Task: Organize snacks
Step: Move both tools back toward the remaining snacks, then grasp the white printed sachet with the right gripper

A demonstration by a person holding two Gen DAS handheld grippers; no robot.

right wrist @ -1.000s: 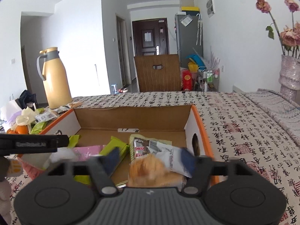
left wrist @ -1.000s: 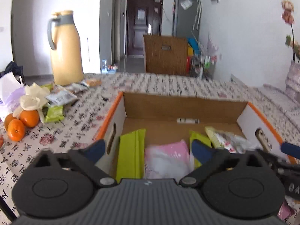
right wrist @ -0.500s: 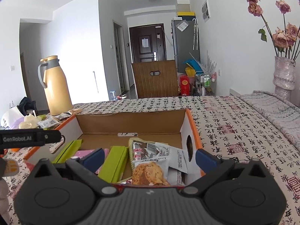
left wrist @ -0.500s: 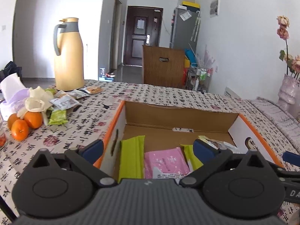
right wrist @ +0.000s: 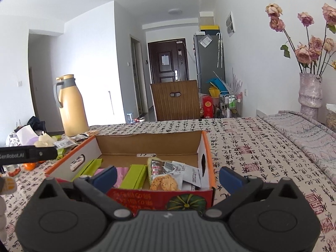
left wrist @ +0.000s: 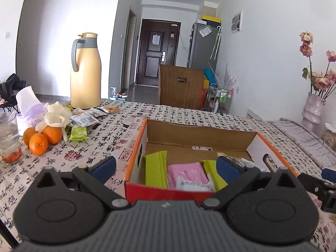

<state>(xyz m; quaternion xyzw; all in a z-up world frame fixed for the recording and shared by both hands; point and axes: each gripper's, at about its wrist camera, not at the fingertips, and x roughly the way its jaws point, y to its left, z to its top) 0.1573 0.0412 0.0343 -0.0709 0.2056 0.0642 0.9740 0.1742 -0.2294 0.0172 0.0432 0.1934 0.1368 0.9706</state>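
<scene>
While both cameras looked down the room, we saw the table (left wrist: 117, 132) under its printed cloth filling the lower half of each view. Next in size was the cardboard box (right wrist: 151, 145), open-topped, lying at twelve o'clock just ahead of both tools. At ten o'clock from the box stood the yellow flask (left wrist: 85, 77), upright, well apart from it. Our left gripper (left wrist: 166, 167) hung with its blue pads spread wide, nothing between them but the box's near left corner below. Our right gripper (right wrist: 167, 177) had just been opening and stood fully spread, empty, above the box's near wall. Inside the box lay green packets (left wrist: 155, 170), a pink packet (left wrist: 187, 174) between them, and a cookie packet (right wrist: 164, 181) toward three o'clock. Loose snack packets (left wrist: 84, 119) and oranges (left wrist: 42, 139) sat at nine o'clock.
</scene>
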